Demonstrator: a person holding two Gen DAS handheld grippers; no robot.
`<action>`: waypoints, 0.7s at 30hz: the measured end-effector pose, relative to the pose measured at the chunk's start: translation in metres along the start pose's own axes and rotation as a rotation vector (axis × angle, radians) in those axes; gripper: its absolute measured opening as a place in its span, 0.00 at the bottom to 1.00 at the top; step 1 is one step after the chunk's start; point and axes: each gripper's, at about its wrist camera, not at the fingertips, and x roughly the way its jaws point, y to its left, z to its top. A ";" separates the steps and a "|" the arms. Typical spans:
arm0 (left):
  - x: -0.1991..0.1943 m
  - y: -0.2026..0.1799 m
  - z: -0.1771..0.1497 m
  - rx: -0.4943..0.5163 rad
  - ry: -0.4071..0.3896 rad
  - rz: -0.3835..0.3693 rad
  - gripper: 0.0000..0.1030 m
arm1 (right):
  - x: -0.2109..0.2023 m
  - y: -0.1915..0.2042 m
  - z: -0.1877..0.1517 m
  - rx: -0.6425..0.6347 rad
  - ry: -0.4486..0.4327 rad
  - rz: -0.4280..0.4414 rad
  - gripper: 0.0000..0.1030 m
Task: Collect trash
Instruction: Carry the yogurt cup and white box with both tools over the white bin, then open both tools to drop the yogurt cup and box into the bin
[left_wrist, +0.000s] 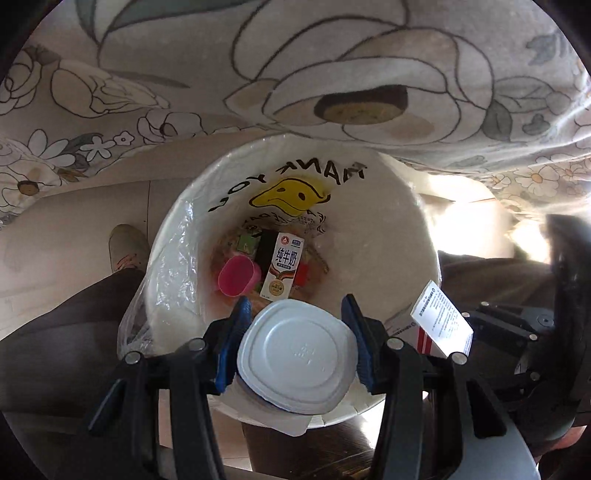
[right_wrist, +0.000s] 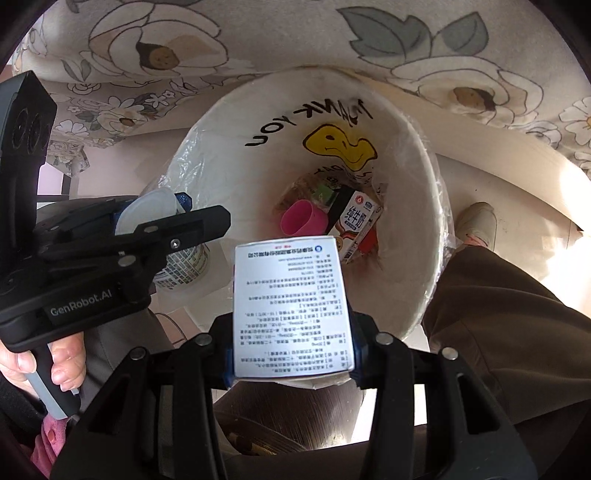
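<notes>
Progress looks well advanced from the left wrist view: the white bin, lined with a clear bag printed with a yellow smiley, already holds a milk carton, a pink cup and some wrappers at its bottom. The left gripper hangs over the near rim with its blue-padded fingers closed on a white plastic tub, seen bottom-up and not yet released. To the right, a printed box pokes in over the rim.

From the right wrist view, the right gripper has its fingers clamped on either side of that printed box, white with lines of small text, held above the bin's near edge. The left gripper shows at the left with the tub in its fingers, over the bin's left rim.

What seems left is to let both pieces drop inside. Whether more trash waits elsewhere cannot be told; only floral fabric and floor surround the bin.
</notes>
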 end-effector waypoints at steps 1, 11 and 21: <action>0.003 -0.001 0.001 0.002 0.004 -0.005 0.51 | 0.003 0.000 0.002 -0.004 0.000 -0.016 0.44; 0.029 -0.006 0.010 0.017 0.030 0.000 0.52 | 0.024 -0.005 0.013 -0.020 0.013 -0.073 0.44; 0.038 0.004 0.014 -0.025 0.043 -0.005 0.52 | 0.038 -0.009 0.022 -0.016 0.031 -0.119 0.45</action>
